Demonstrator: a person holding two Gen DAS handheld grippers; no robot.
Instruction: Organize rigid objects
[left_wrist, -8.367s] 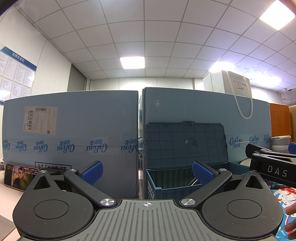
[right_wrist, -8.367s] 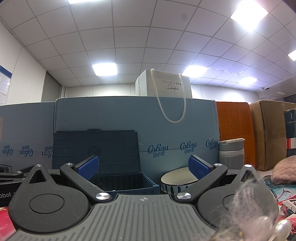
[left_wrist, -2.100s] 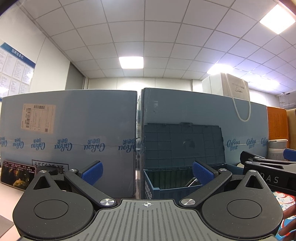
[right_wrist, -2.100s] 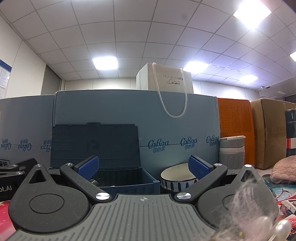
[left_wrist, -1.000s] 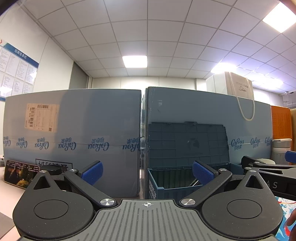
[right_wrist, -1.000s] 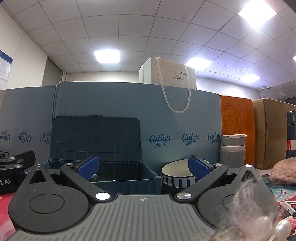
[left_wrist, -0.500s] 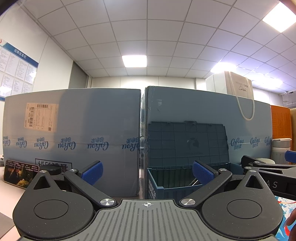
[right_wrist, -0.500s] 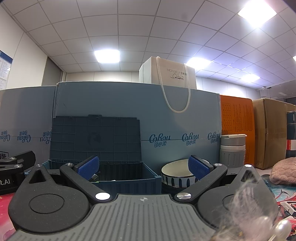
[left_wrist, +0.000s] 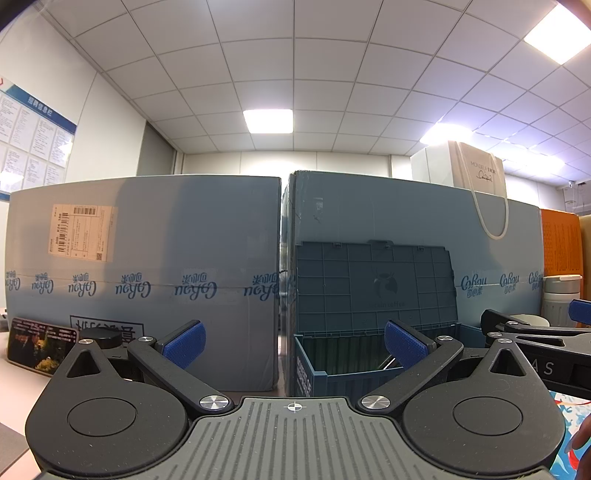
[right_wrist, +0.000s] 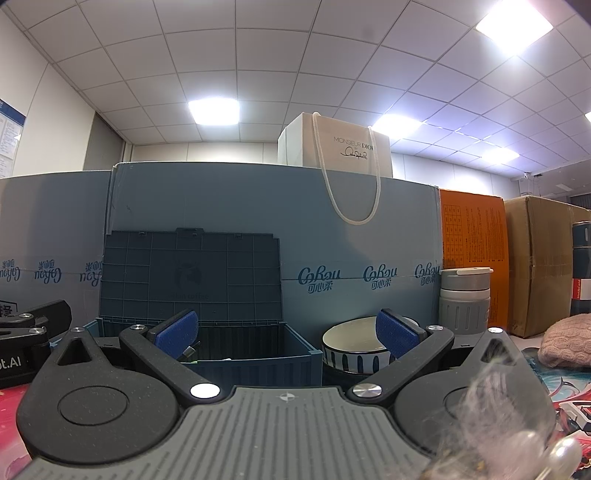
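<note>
A dark blue plastic storage crate (right_wrist: 255, 360) with ribbed walls stands open, its gridded lid (right_wrist: 190, 275) upright against a pale blue cardboard carton (right_wrist: 332, 236). Just right of the crate sits a round ceramic bowl (right_wrist: 352, 350), cream inside with dark vertical stripes outside; further right stands a grey ribbed insulated cup (right_wrist: 465, 301).

The right gripper (right_wrist: 286, 334) is held level and low, facing the crate and bowl, jaws spread wide and empty, blue textured pads (right_wrist: 175, 334) on black arms. The left gripper (left_wrist: 293, 343) is likewise level, jaws spread and empty, facing the crate (left_wrist: 332, 363) and the seam between two cartons (left_wrist: 147, 266).

A white paper gift bag (right_wrist: 343, 147) with rope handles tops the carton. A pink knitted item (right_wrist: 567, 341) lies at far right.
</note>
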